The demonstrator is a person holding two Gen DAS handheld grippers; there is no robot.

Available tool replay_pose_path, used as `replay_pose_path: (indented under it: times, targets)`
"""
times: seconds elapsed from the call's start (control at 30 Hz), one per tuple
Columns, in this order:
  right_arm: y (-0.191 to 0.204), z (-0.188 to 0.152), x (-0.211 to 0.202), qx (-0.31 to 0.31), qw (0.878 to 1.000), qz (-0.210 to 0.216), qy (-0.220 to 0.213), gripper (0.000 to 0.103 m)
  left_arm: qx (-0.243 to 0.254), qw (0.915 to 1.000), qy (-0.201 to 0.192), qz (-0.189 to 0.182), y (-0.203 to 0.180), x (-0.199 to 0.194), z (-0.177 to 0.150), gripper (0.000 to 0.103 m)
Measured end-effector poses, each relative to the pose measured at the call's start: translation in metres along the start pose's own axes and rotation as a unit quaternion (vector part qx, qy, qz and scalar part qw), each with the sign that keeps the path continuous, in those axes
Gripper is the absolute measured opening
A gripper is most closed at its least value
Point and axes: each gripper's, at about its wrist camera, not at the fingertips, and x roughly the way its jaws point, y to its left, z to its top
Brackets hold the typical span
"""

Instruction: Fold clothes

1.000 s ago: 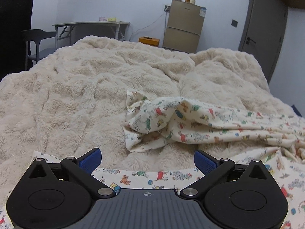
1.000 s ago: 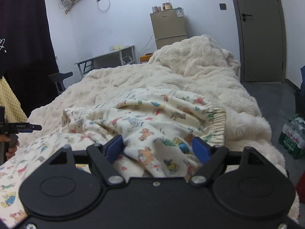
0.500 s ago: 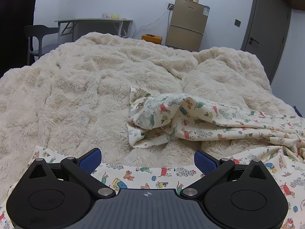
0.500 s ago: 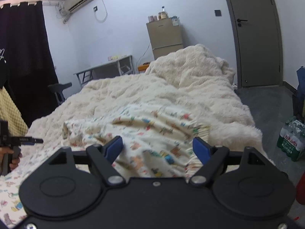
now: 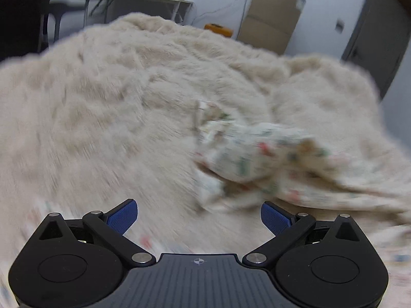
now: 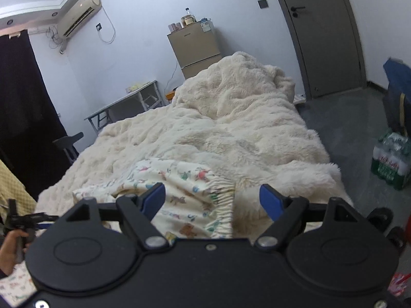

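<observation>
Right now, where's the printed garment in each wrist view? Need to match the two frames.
Left wrist: printed garment bunched right of centre, blurred, beyond the open left gripper.
Right wrist: low centre, its elastic hem between the fingers of the open right gripper.
Shared landmark: tan fridge at the far wall.

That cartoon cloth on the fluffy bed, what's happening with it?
A person is folding a cream cartoon-print garment on a fluffy cream blanket, with a two-finger tool in each hand. The right tool hangs open over the garment's gathered elastic edge. The left tool is open too, holding nothing; its view is blurred.
</observation>
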Motion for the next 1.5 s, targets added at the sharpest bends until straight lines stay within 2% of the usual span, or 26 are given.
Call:
replay_pose_path:
  times: [0.03, 0.07, 0.13, 0.17, 0.2, 0.23, 0.33, 0.4, 0.47, 0.53, 0.57, 0.63, 0.67, 0.73, 0.83, 0.9, 0.93, 1.03, 1.1, 1.2, 1.27, 1.3, 1.37, 1.4, 1.43, 1.5]
  targets:
    - [0.003, -0.001, 0.002, -0.006, 1.0, -0.002, 0.002, 0.079, 0.029, 0.9994, 0.003, 0.02, -0.006, 0.009, 0.003, 0.1]
    - [0.006, -0.001, 0.003, -0.012, 1.0, -0.004, 0.003, 0.079, 0.057, 0.9977, 0.009, 0.035, -0.013, 0.022, 0.007, 0.091]
    - [0.012, -0.002, 0.004, -0.021, 1.0, -0.007, 0.004, 0.079, 0.04, 0.9988, 0.026, -0.013, -0.015, 0.046, 0.013, 0.079]
    - [0.014, -0.002, 0.005, -0.024, 1.0, -0.01, 0.006, 0.079, 0.026, 0.9987, 0.031, -0.032, -0.015, 0.052, 0.014, 0.058]
    - [0.016, -0.002, 0.006, -0.028, 1.0, -0.012, 0.007, 0.079, 0.014, 0.9983, 0.034, -0.044, -0.015, 0.055, 0.015, 0.021]
    - [0.018, -0.002, 0.006, -0.032, 0.999, -0.014, 0.007, 0.079, 0.01, 0.9984, 0.034, -0.044, -0.016, 0.056, 0.017, 0.008]
    - [0.023, 0.001, 0.006, -0.044, 0.999, -0.017, 0.005, 0.079, -0.013, 0.9995, -0.028, 0.005, -0.01, 0.025, 0.036, 0.005]
    - [0.026, 0.004, 0.005, -0.051, 0.999, -0.017, 0.001, 0.079, -0.006, 0.9918, -0.123, 0.033, -0.004, -0.033, 0.057, 0.005]
    - [0.028, 0.005, 0.004, -0.053, 0.998, -0.015, -0.002, 0.079, 0.04, 0.9749, -0.209, 0.066, -0.011, -0.097, 0.076, 0.005]
    - [0.029, 0.007, 0.005, -0.051, 0.999, -0.011, -0.004, 0.078, 0.081, 0.9533, -0.275, 0.095, -0.02, -0.151, 0.088, 0.005]
    - [0.03, 0.007, 0.006, -0.05, 0.999, -0.009, -0.005, 0.078, 0.097, 0.9438, -0.299, 0.103, -0.023, -0.174, 0.094, 0.005]
    - [0.034, 0.007, 0.007, -0.052, 0.999, -0.003, -0.006, 0.078, 0.121, 0.9325, -0.32, 0.116, -0.028, -0.197, 0.1, 0.005]
    - [0.036, 0.007, 0.007, -0.054, 0.999, 0.0, -0.006, 0.078, 0.139, 0.9269, -0.323, 0.13, -0.03, -0.204, 0.104, 0.005]
    - [0.04, 0.006, 0.008, -0.062, 0.998, 0.006, -0.006, 0.078, 0.167, 0.9247, -0.304, 0.157, -0.03, -0.194, 0.111, 0.006]
    - [0.041, 0.006, 0.008, -0.066, 0.998, 0.005, -0.007, 0.078, 0.182, 0.9321, -0.25, 0.188, -0.023, -0.15, 0.114, 0.018]
    - [0.04, 0.006, 0.009, -0.062, 0.998, 0.004, -0.005, 0.078, 0.191, 0.933, -0.153, 0.264, -0.011, -0.08, 0.108, 0.036]
    - [0.041, 0.006, 0.009, -0.063, 0.998, 0.002, -0.004, 0.078, 0.189, 0.9325, -0.11, 0.287, -0.005, -0.055, 0.104, 0.043]
    - [0.046, 0.008, 0.009, -0.077, 0.997, -0.002, 0.001, 0.078, 0.085, 0.9707, -0.001, 0.225, 0.027, -0.006, 0.071, 0.042]
    - [0.054, 0.017, 0.01, -0.107, 0.994, 0.001, 0.005, 0.079, 0.056, 0.9825, 0.008, 0.178, 0.032, -0.003, 0.057, 0.043]
    - [0.068, 0.039, 0.024, -0.155, 0.987, 0.028, 0.034, 0.079, 0.063, 0.9923, -0.014, 0.105, 0.025, -0.018, 0.05, 0.043]
    - [0.079, 0.057, 0.039, -0.186, 0.979, 0.054, 0.062, 0.079, 0.072, 0.9955, -0.025, 0.056, 0.017, -0.025, 0.056, 0.044]
    - [0.088, 0.072, 0.063, -0.213, 0.969, 0.076, 0.103, 0.079, 0.08, 0.9962, -0.033, 0.01, 0.011, -0.031, 0.062, 0.047]
    - [0.094, 0.08, 0.081, -0.229, 0.96, 0.093, 0.133, 0.079, 0.092, 0.9917, -0.048, -0.076, -0.007, -0.036, 0.072, 0.058]
    - [0.101, 0.085, 0.1, -0.237, 0.952, 0.104, 0.161, 0.078, 0.101, 0.9847, -0.051, -0.132, -0.023, -0.036, 0.075, 0.067]
    - [0.108, 0.089, 0.119, -0.245, 0.944, 0.114, 0.189, 0.077, 0.116, 0.9753, -0.046, -0.182, -0.039, -0.033, 0.076, 0.071]
    - [0.116, 0.087, 0.136, -0.252, 0.937, 0.119, 0.21, 0.075, 0.165, 0.9599, -0.034, -0.224, -0.072, -0.025, 0.073, 0.075]
